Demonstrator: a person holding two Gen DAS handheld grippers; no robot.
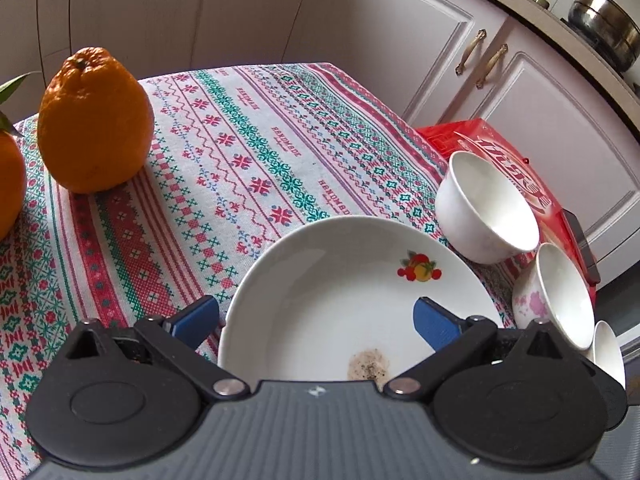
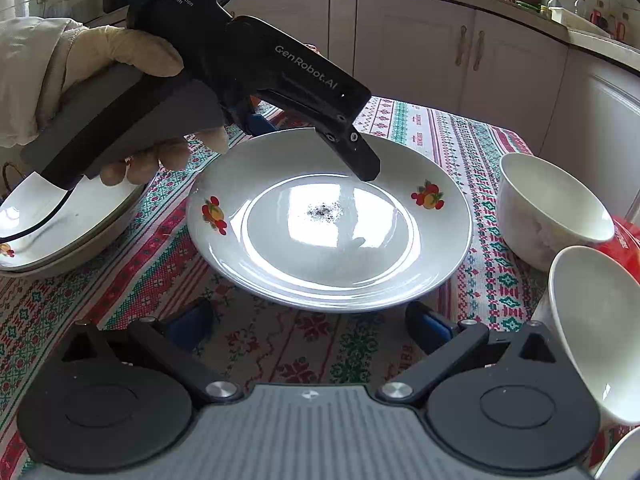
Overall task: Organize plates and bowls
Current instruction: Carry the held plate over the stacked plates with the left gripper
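Observation:
A white plate with fruit prints [image 2: 328, 220] lies on the patterned tablecloth, with dark crumbs at its middle; it also shows in the left wrist view [image 1: 340, 300]. My left gripper [image 1: 316, 320] is open, its jaws straddling the plate's rim, one blue finger over the plate and one outside. In the right wrist view the left gripper [image 2: 308, 148] reaches over the plate's far side. My right gripper [image 2: 312, 326] is open and empty just before the plate's near edge. White bowls [image 2: 552, 212] [image 2: 596, 328] stand at the right. Stacked plates [image 2: 68, 224] lie at the left.
Two oranges [image 1: 96, 120] sit on the tablecloth [image 1: 240, 152] at the far left. A red box [image 1: 516, 168] lies beyond the bowls [image 1: 486, 208] at the table's right edge. White kitchen cabinets [image 2: 460, 60] stand behind, with a steel pot [image 1: 604, 28] on the counter.

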